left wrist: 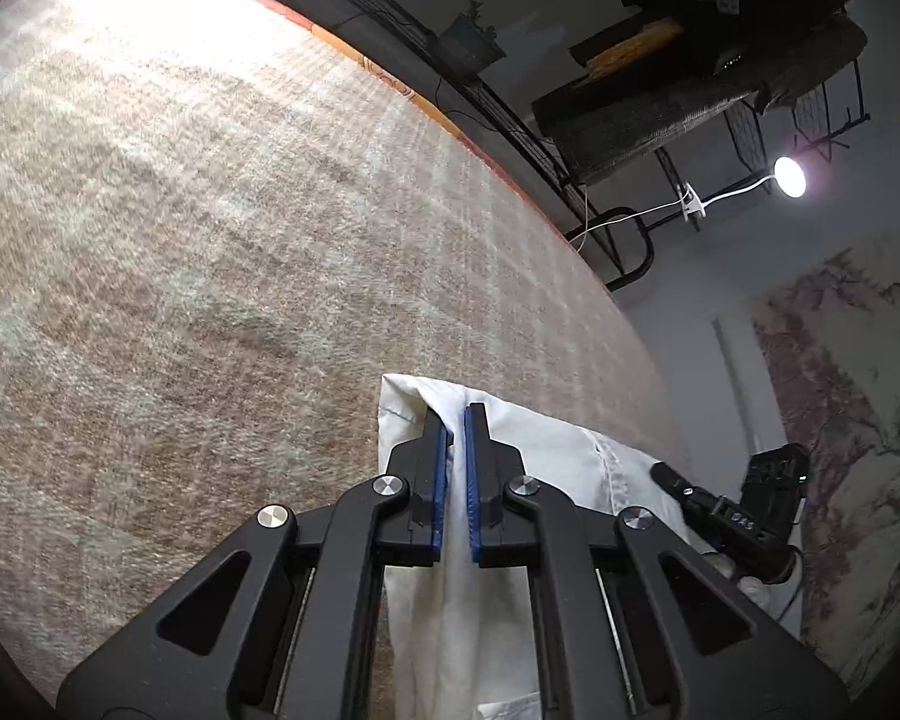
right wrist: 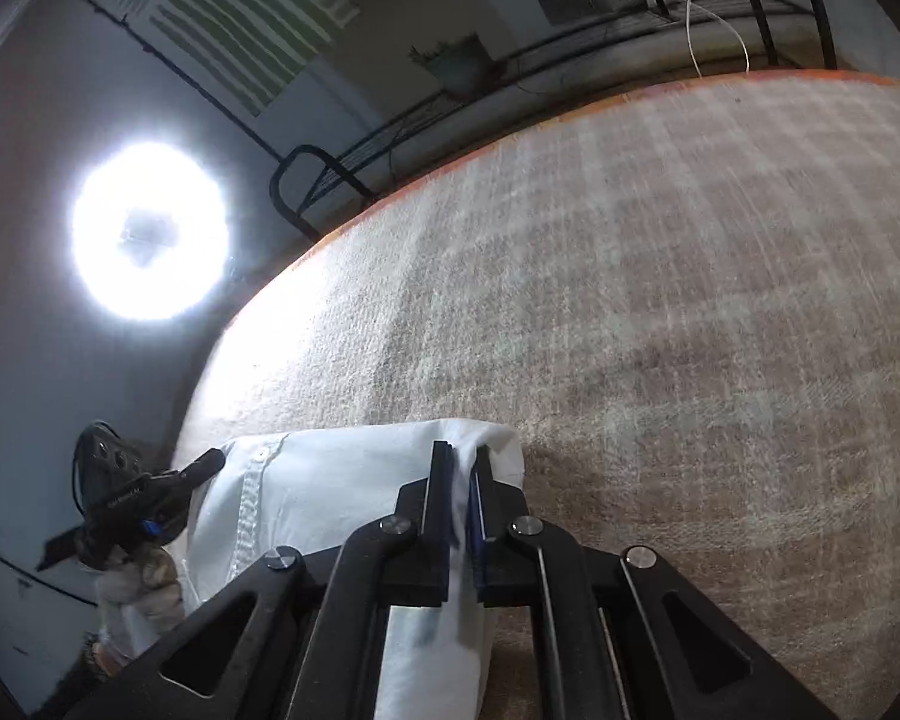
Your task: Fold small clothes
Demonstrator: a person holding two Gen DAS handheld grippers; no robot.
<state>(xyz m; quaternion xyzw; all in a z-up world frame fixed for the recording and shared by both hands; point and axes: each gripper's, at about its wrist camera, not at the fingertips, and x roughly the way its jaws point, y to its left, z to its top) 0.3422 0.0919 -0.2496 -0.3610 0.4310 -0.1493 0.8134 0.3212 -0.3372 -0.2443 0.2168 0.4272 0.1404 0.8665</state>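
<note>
We held a white garment [left wrist: 570, 468], a buttoned shirt by its placket and buttons, lifted between both grippers above a bed covered by a beige plaid blanket [left wrist: 210, 240]. The left gripper [left wrist: 457, 420] had its jaws pressed together on one upper corner of the cloth, a thin fold pinched between the blue pads [left wrist: 441, 480]. The right gripper [right wrist: 462, 462] had its jaws likewise clamped on the opposite corner, so the top edge ran stretched between the two, with the rest hanging below and out of view.

We judged the main hazard to be a shallow bite: each pinch took only a narrow ridge of fabric near the hem, and a sharp pull apart could draw a corner free and drop that side onto the blanket. Uneven height of the two hands would skew the fold line, and cloth bunched inside the jaws could set a crease off the seam.

Ahead of both grippers the blanket lay bare up to its far, orange-trimmed edge [left wrist: 390, 78], which gave broad room to lay the garment flat. The cloth hung near the bed's edge on the left gripper's side, where a bright ring lamp [right wrist: 150, 231] stood off the bed; a swing that way would carry the cloth off the surface. A black metal rail [right wrist: 306, 192] bordered the far edge.
</note>
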